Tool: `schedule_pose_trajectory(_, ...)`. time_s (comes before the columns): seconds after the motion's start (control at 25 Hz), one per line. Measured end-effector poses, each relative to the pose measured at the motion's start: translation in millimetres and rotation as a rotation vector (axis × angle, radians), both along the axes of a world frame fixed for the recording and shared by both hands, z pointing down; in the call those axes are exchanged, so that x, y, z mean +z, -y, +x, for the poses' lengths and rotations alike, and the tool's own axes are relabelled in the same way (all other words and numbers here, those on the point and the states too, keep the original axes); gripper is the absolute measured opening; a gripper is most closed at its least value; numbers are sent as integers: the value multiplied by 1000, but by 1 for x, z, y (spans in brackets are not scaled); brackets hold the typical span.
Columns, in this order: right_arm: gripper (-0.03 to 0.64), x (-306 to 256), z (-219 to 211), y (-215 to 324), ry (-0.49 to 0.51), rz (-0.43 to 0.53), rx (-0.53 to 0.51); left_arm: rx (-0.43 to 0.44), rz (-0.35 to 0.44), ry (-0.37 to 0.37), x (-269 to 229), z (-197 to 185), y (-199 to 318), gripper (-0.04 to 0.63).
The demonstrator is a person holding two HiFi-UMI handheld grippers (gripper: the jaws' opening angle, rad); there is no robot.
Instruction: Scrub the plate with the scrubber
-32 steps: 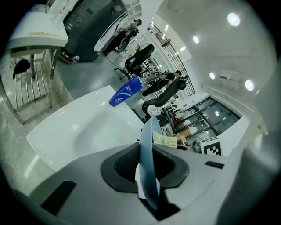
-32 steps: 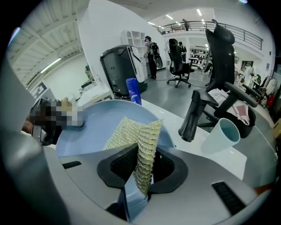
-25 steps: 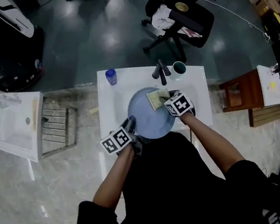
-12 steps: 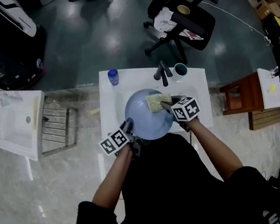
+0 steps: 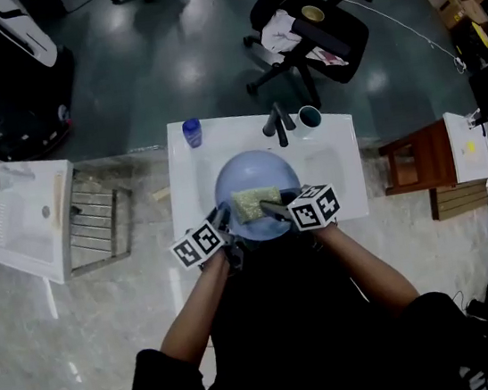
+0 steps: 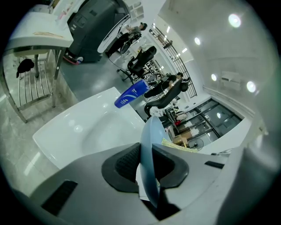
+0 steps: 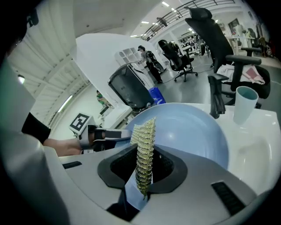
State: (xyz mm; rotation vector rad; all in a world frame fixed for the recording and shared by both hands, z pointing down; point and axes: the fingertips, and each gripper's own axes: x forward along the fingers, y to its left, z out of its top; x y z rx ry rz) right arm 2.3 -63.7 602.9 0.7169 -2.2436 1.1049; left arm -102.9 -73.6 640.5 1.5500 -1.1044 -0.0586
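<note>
Both clamped: plate (image 5: 254, 168), scrubber (image 5: 255, 203), perhaps touching.

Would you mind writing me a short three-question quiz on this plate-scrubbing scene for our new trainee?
1. True or false: the left gripper is clamped on the edge of the blue plate.
2. What is pinched in the right gripper? A) the scrubber B) a cup C) a bottle
3. Fill in: the plate is held over the white ____.

Key: 1 true; 2 A; 3 sink.
</note>
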Motion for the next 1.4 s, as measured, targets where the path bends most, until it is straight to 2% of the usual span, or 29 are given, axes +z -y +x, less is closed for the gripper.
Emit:
schedule_pose_trajectory(0.12, 66, 7, -11, -6, -30, 6, -40, -13, -4, -15, 0, 1, -1, 49)
schedule_pose_trajectory(0.44, 66, 18, -5, -4, -123, 52, -100, -22, -12, -57, -5, 7, -4, 49)
schedule_pose_trajectory(0.92, 71, 41, 11, 2, -189, 51, -88, 13, -6, -43, -5, 19, 0, 52)
schedule_pose_trajectory(1.2, 71, 56, 54, 8, -316, 70, -120, 49, -16, -45, -4, 26, 0, 55)
schedule_pose_trajectory(1.4, 71, 69, 89, 22, -460, 117, -137, 51, -22, -41, -2, 25, 4, 55)
